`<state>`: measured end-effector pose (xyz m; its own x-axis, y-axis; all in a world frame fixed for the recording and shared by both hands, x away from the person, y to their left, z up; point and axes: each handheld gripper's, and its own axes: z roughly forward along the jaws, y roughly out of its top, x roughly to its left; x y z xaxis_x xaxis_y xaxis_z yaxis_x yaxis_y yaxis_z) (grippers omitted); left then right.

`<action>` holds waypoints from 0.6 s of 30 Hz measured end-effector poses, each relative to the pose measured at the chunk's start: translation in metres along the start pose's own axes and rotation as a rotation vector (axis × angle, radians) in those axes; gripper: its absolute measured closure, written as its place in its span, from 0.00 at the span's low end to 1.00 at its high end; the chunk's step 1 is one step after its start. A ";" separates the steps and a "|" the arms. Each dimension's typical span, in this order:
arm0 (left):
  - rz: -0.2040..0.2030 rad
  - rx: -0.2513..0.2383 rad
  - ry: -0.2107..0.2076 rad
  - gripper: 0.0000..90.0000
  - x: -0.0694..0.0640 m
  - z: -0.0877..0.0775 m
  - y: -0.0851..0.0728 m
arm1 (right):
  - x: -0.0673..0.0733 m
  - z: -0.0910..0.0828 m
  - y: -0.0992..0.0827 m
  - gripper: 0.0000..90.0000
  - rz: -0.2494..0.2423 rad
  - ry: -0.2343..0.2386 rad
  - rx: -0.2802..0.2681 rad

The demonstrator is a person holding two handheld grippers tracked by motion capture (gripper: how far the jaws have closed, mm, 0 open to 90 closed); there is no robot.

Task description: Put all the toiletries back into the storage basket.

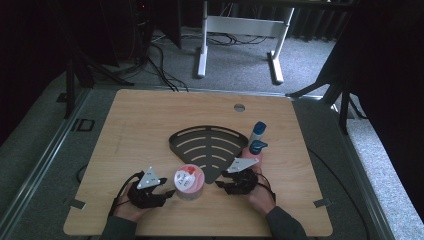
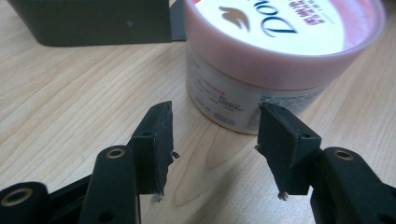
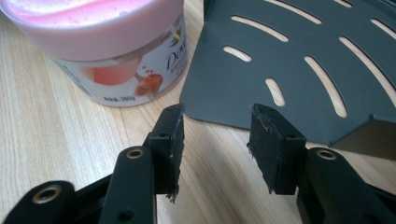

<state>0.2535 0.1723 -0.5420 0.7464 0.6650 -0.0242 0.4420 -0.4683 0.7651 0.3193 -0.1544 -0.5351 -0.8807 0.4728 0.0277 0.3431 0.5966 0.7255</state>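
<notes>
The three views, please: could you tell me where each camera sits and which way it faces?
High view: above the person's side, looking forward and down on the wooden table; forearms, left gripper and right gripper show.
Left gripper view: between open jaws toward the pink-lidded Dove jar.
Right gripper view: between open jaws toward the black slotted rack.
Shared: jar and rack.

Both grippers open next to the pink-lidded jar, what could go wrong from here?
1. The round pink-lidded white jar sits against the black slotted fan-shaped tray; a nudge from the left gripper might push it onto the tray's corner.
2. The right gripper faces the tray's edge and may snag it.
</notes>
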 end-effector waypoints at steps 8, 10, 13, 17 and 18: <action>0.019 -0.023 -0.031 0.43 -0.005 -0.001 0.002 | 0.003 0.005 0.005 0.53 -0.025 0.041 -0.006; 0.030 -0.023 -0.043 0.41 -0.006 0.000 0.003 | 0.004 0.006 0.006 0.51 -0.029 0.058 -0.009; 0.031 -0.015 -0.056 0.41 -0.007 0.002 0.004 | 0.005 0.008 0.008 0.49 -0.041 0.073 -0.011; 0.042 -0.006 -0.087 0.41 -0.009 0.005 0.005 | 0.009 0.011 0.011 0.47 -0.061 0.097 -0.012; 0.046 -0.003 -0.090 0.41 -0.010 0.006 0.005 | 0.010 0.011 0.012 0.47 -0.066 0.105 -0.014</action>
<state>0.2512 0.1598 -0.5411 0.8078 0.5876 -0.0467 0.4047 -0.4953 0.7687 0.3185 -0.1354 -0.5342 -0.9311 0.3613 0.0508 0.2788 0.6146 0.7379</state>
